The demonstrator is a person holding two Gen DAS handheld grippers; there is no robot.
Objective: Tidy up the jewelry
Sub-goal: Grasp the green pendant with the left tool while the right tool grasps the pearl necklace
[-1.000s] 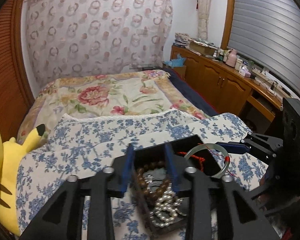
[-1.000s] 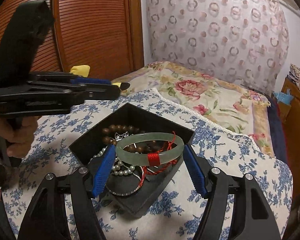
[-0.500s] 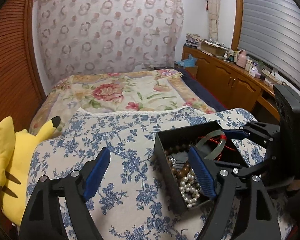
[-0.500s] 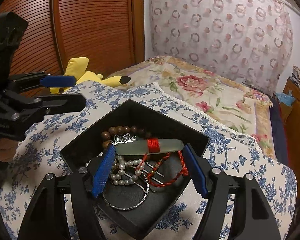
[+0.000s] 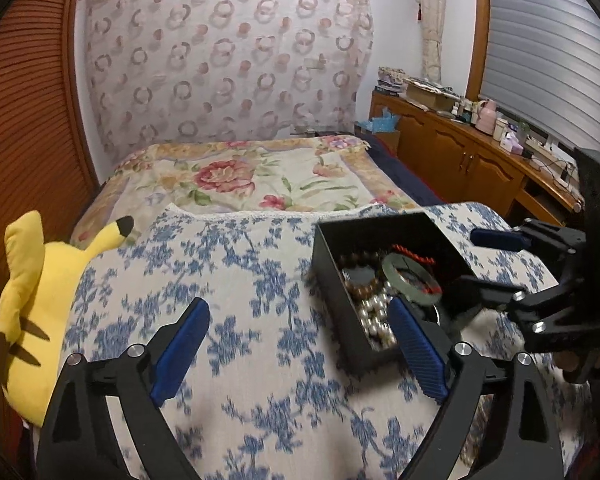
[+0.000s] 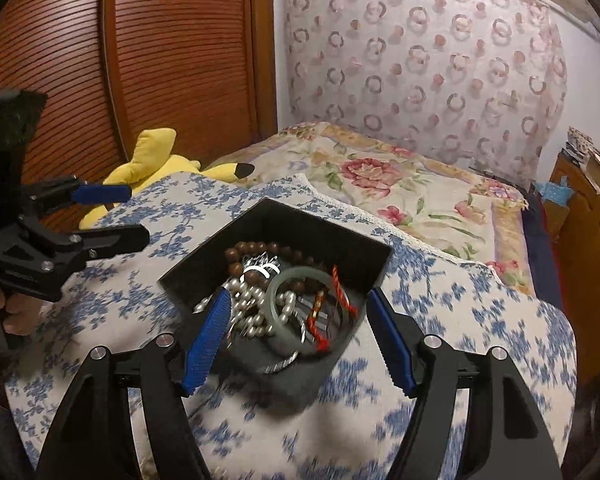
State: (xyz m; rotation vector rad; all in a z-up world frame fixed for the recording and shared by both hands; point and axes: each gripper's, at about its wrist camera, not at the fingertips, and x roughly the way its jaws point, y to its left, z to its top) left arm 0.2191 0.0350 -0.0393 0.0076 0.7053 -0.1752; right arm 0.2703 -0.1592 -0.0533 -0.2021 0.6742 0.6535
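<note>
A black jewelry box [image 6: 288, 224] [image 5: 380, 228] sits on a blue-flowered cloth. In it lie a pale green jade bangle [image 6: 284, 296] [image 5: 396, 276] with a red cord [image 6: 340, 292], brown wooden beads [image 6: 256, 248] and white pearls [image 6: 252, 308]. My right gripper [image 6: 300, 336] is open and empty, its jaws on either side of the box's near corner, the bangle lying loose between them. My left gripper [image 5: 296, 348] is open and empty over the cloth, left of the box; it also shows in the right wrist view [image 6: 112, 216].
A yellow plush toy [image 5: 32, 292] [image 6: 160, 160] lies at the cloth's left edge by a wooden slatted door [image 6: 120, 60]. A floral bedspread [image 5: 252, 180] lies beyond. A wooden sideboard [image 5: 460, 152] with clutter stands at the right.
My right gripper let go of the jade bangle, which now lies in the box. My left gripper let go of the box's wall, opened wide and moved left.
</note>
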